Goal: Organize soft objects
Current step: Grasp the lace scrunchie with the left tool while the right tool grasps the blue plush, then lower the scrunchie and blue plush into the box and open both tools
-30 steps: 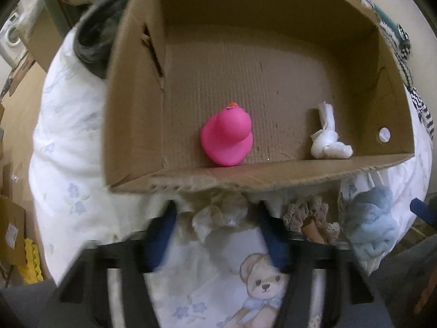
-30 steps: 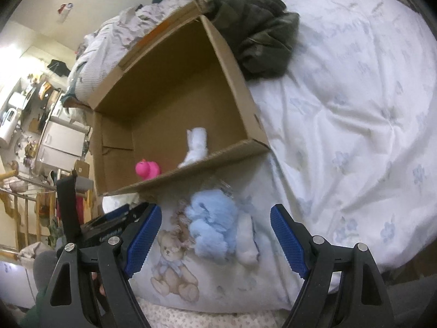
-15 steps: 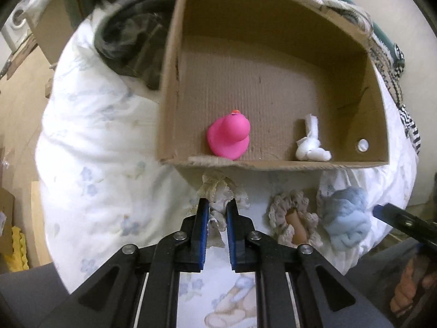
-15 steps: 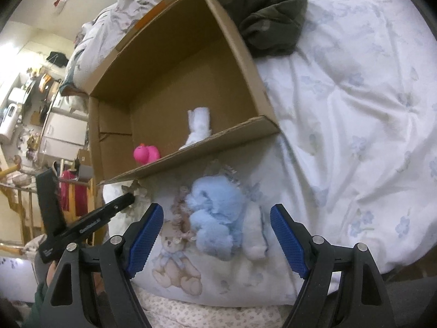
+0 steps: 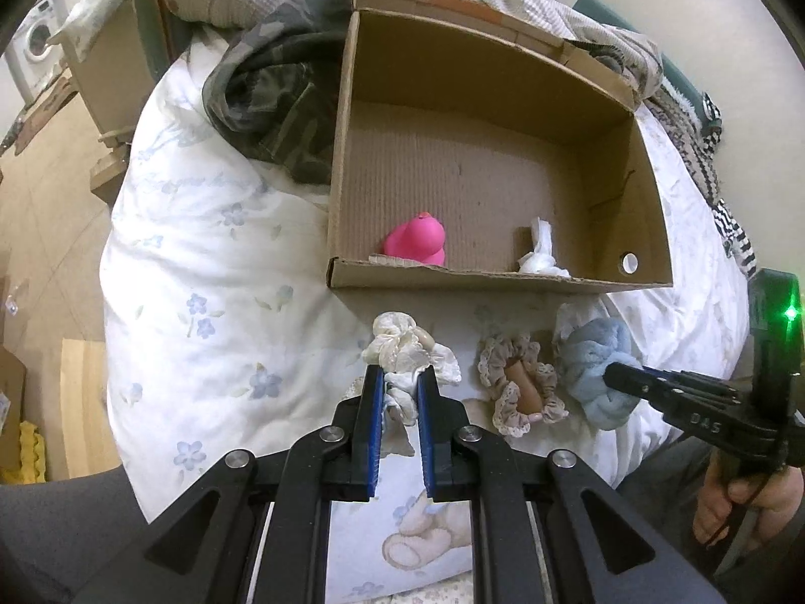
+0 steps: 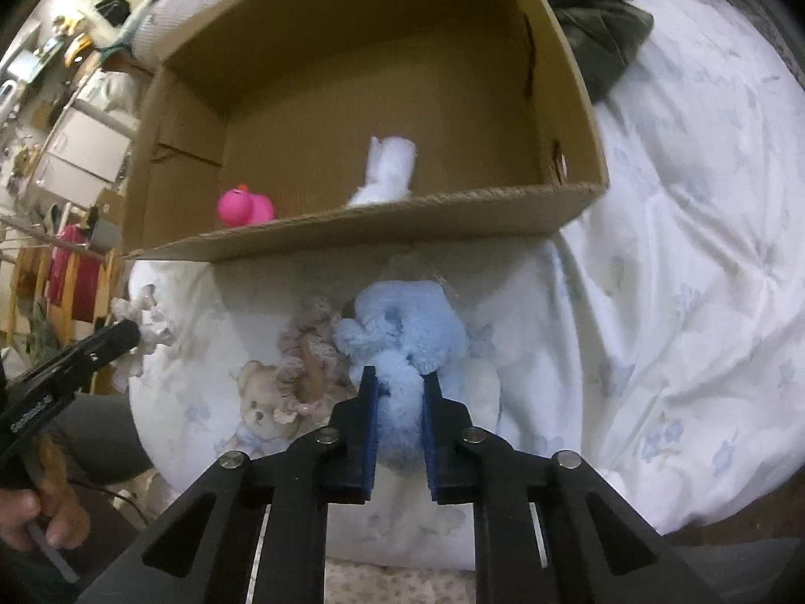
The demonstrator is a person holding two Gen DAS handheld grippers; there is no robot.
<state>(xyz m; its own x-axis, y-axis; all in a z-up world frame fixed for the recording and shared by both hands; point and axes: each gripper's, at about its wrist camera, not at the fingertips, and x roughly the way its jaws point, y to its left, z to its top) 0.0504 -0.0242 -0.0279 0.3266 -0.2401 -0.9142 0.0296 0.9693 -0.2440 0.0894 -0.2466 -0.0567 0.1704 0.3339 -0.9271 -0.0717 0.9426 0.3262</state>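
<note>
Clamping soft items on the bed point(image 5: 191, 261), in front of the cardboard box point(image 5: 453, 279).

Left gripper point(image 5: 401, 387) is closed on the cream frilly scrunchie point(image 5: 402, 352), which bunches between its blue pads and spills past the tips toward the box. Right gripper point(image 6: 400, 390) squeezes the blue fluffy toy point(image 6: 407, 322) the same way. A lace-edged scrunchie point(image 5: 518, 382) lies between them on the quilt. Inside the box sit a pink duck point(image 5: 417, 241) and a white cloth piece point(image 5: 541, 251).

A home bedroom: a bed point(image 5: 211, 251) with a white floral duvet, rumpled clothing point(image 5: 271, 90) by a cardboard box point(image 5: 453, 279), a washing machine point(image 5: 32, 45) beyond.
</note>
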